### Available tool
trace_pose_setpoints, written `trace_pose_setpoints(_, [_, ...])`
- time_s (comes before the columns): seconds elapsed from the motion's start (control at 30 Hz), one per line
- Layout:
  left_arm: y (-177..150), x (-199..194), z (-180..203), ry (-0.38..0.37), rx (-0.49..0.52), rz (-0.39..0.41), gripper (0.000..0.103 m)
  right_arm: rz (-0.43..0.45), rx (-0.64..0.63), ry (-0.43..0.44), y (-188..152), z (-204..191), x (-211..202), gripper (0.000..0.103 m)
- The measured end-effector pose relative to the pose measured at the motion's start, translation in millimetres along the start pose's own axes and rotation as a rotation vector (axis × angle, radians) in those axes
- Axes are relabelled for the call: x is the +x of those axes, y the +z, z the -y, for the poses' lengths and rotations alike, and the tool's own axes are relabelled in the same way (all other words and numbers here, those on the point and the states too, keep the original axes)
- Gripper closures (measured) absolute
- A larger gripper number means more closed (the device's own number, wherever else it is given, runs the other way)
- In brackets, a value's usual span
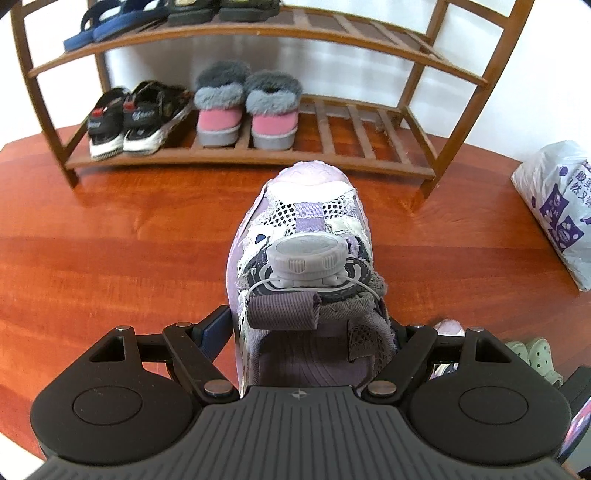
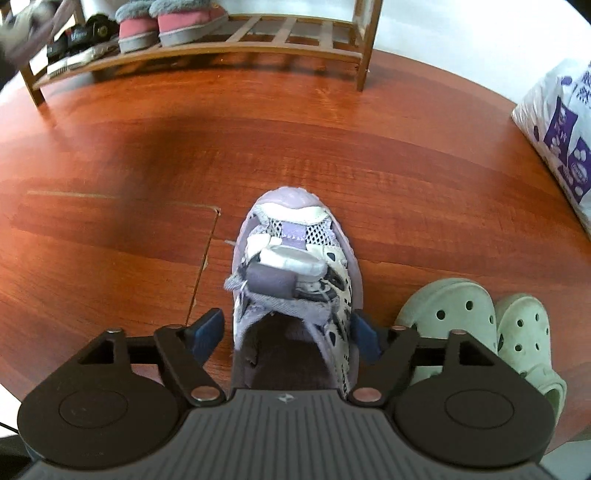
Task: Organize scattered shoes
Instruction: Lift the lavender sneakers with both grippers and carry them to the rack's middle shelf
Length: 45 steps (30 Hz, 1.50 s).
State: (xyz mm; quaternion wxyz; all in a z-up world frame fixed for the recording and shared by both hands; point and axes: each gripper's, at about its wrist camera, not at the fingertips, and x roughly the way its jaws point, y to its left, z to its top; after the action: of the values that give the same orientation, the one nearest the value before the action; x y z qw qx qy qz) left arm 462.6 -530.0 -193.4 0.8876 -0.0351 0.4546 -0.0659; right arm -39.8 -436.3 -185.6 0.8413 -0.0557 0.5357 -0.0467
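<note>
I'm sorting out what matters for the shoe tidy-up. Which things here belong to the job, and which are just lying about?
Job:
- held sneaker
- floor sneaker
- green clogs
- rack

Lying about:
- plastic bag
- already shelved: pink slippers, black sandals, blue sandals

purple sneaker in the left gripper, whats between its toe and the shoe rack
Nothing: in the left wrist view only bare wooden floor shows between the toe of the purple sneaker and the shoe rack.
</note>
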Motion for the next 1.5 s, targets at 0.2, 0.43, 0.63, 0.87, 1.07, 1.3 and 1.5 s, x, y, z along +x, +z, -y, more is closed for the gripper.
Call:
trace_pose_setpoints(0.2, [42.2,0.2,2.3,-0.021,0.065,0.026,0.023,-0.053,0.092,0.009,-5.7,7.2,12.6,0.014])
trace_pose_setpoints(0.43, [103.4,-4.4,16.3,-0.047,0.126,0.085,0.023,-0.034,0.177,0.019,-4.3,16.2,11.4,0.023])
trace_pose_setpoints(0.63, [153.4,-6.6,28.8,-0.044,0.165,0.120,0.023,-0.016,0.274,0.039,-1.7,25.8,6.0,0.024])
trace_pose_setpoints(0.87, [203.9,5.9,41.3,-0.021,0.186,0.117,0.023,0.023,0.335,0.042,9.4,34.8,-9.1,0.024])
trace_pose_setpoints(1.07, [239.9,28.1,50.2,-0.010,0.162,0.068,0.023,0.095,0.364,0.035,29.3,50.1,-36.9,0.024])
trace_pose_setpoints(1.3, [271.6,50.3,56.2,0.048,0.147,0.062,0.023,0.154,0.380,0.022,44.1,64.6,-65.1,0.024])
trace_pose_setpoints(1.5, [286.1,67.5,57.2,0.076,0.144,0.061,0.023,0.177,0.389,0.003,48.8,73.1,-77.7,0.024])
